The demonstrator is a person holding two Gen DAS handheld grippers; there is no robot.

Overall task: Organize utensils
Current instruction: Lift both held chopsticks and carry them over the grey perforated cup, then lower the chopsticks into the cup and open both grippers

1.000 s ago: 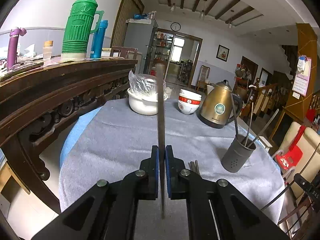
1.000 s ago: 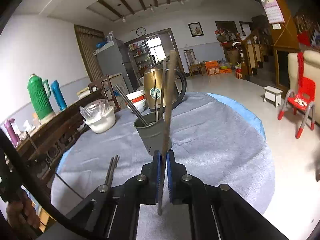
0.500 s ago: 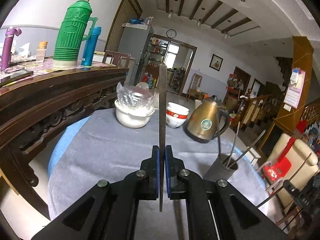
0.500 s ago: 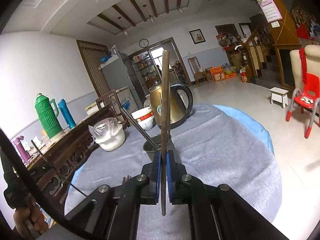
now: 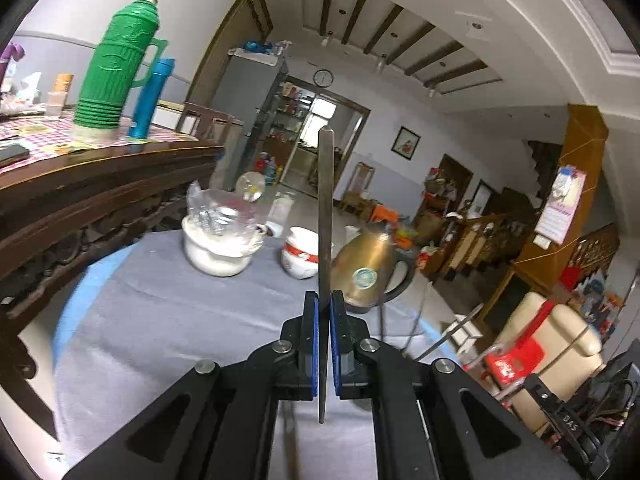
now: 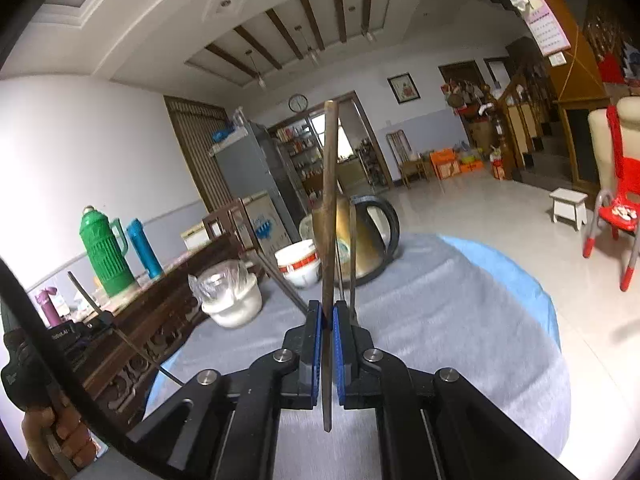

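My left gripper (image 5: 324,300) is shut on a grey metal chopstick (image 5: 325,208) that stands upright between its blue pads. My right gripper (image 6: 327,308) is shut on a brownish chopstick (image 6: 329,208), also upright. The grey utensil holder is hidden behind the grippers; only the chopsticks standing in it show, to the right of my left gripper (image 5: 416,320) and beside my right gripper (image 6: 280,276). In the right wrist view the left gripper's chopstick (image 6: 120,328) shows at the far left, held in a hand.
On the grey-clothed round table (image 5: 168,320) stand a white pot under plastic wrap (image 5: 218,246), a red-and-white bowl (image 5: 300,258) and a gold kettle (image 5: 368,276). A dark wooden sideboard (image 5: 100,196) with green and blue flasks is at the left. A red chair (image 6: 616,208) stands on the floor at the right.
Both grippers have risen and tilted up with their chopsticks. The utensil holder has dropped out of sight behind the grippers; the loose chopsticks on the cloth are no longer seen.
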